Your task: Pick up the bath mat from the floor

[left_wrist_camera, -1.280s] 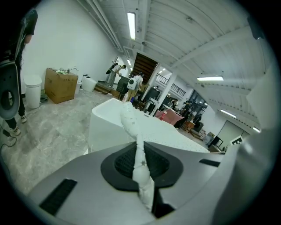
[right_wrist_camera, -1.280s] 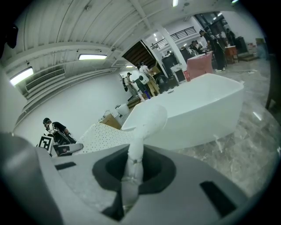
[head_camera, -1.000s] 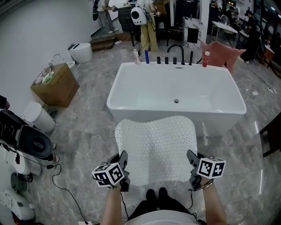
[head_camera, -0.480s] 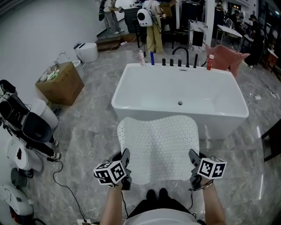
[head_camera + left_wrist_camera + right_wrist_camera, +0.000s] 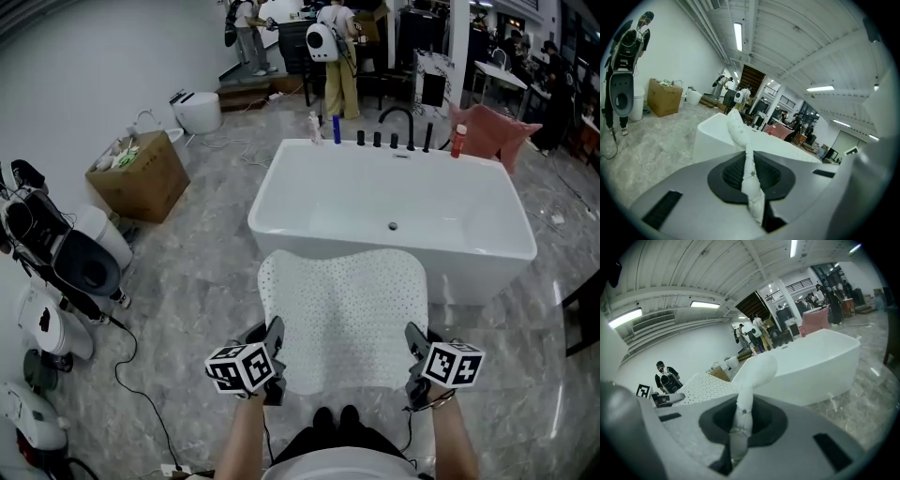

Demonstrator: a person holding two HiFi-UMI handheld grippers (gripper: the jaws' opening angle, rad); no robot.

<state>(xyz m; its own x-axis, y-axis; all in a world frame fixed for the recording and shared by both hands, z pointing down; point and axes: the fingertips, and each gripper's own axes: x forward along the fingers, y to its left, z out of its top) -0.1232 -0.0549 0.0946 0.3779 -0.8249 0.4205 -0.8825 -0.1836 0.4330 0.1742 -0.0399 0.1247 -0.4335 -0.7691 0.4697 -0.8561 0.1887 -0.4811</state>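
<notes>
Your head view is bright and evenly lit from overhead, the white bathtub (image 5: 394,202) and polished floor (image 5: 206,272) giving back a soft sheen with only faint shadows, while straight lines bow toward the frame edges. In your two gripper views the ceiling strip lights (image 5: 738,35) burn out to white, a black vignette rings each fisheye circle, and the bath mat (image 5: 752,187) nearest the lens goes soft while the room behind is sharper.
</notes>
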